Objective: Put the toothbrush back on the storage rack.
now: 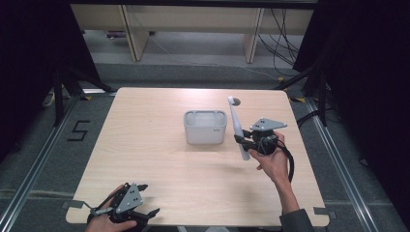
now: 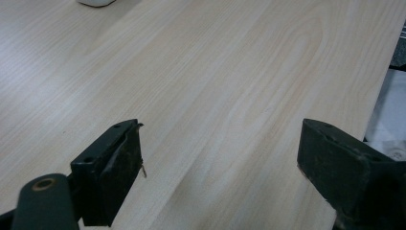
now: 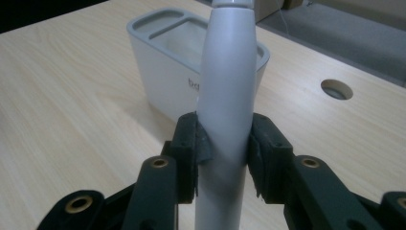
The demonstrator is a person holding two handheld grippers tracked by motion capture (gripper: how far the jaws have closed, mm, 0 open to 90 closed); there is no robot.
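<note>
Right gripper view: the right gripper [image 3: 224,146] is clamped on a grey electric toothbrush handle [image 3: 225,96], held tilted just right of the white two-compartment holder [image 1: 205,126]. Left gripper [image 2: 220,158], jaws apart, sits well left of the holder.

A long, slender grey-white handle [image 1: 238,129], likely an electric toothbrush though its top end is too small to tell, is clamped partway up its smooth rounded body and held off the worktop. It leans, its narrow end pointing toward the far edge. Just beside it stands a pale grey rectangular holder [image 1: 205,127], upright near the worktop's middle, open-topped, split into compartments.
</note>
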